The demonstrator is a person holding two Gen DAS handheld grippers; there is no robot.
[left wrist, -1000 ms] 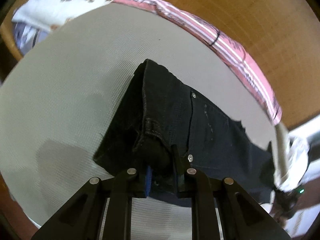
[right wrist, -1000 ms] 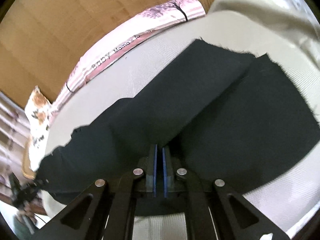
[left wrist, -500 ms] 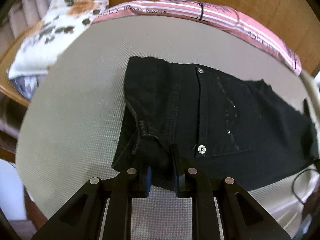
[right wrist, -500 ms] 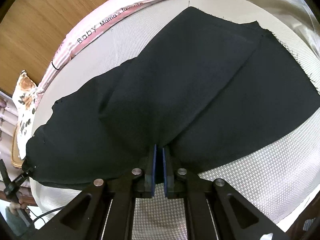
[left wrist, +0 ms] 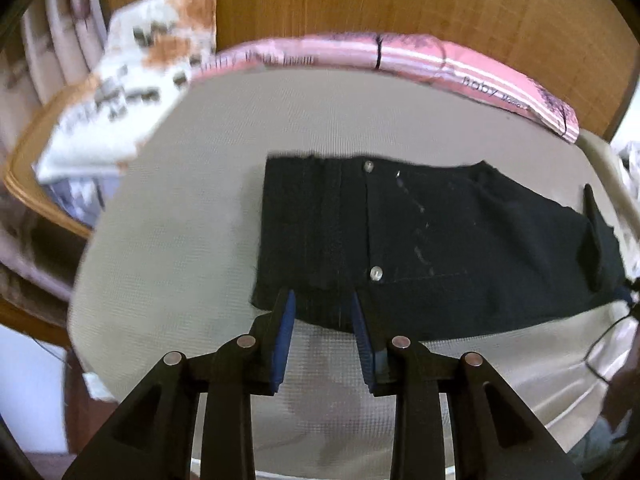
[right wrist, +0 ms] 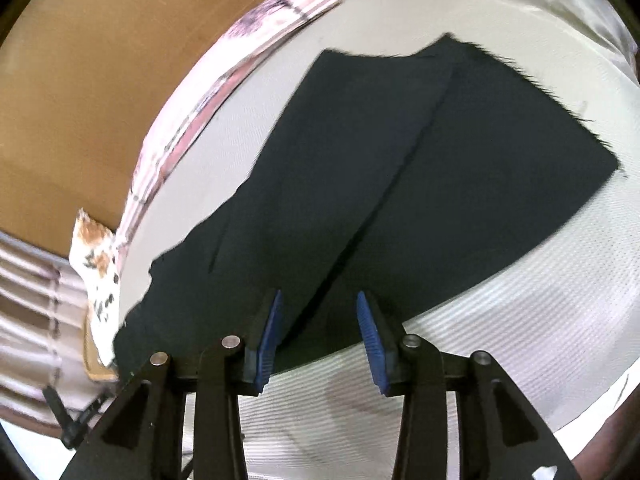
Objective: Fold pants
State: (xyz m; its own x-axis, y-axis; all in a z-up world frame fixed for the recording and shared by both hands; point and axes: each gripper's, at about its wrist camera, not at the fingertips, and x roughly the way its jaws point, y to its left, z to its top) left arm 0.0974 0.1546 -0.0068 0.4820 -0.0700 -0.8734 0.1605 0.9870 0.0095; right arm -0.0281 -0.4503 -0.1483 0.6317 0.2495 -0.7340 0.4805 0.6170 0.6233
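The pants [left wrist: 420,248] lie flat on the pale bed [left wrist: 192,208], already doubled leg over leg, with the waistband at the left end and the frayed hems at the right end. In the left view the back pocket with its two rivets faces up. In the right view one leg lies on the other, and a straight edge runs between them toward the camera.

The left tool [left wrist: 323,322] is open, with its blue pads spread over the near corner of the waistband and nothing between them. The right tool [right wrist: 320,320] is also open, and it stands over the near edge of the legs, at the place where the upper leg ends. Neither one grips the cloth, and whether the tips touch it I cannot tell.

I judge that the lengthwise fold is finished. The cloth rests smooth, so it needs no holding. A crosswise fold is probably what remains, bringing hems to waistband.

A pink striped cloth [left wrist: 400,58] and a floral pillow [left wrist: 132,80] lie along the far edge, well apart from the pants.
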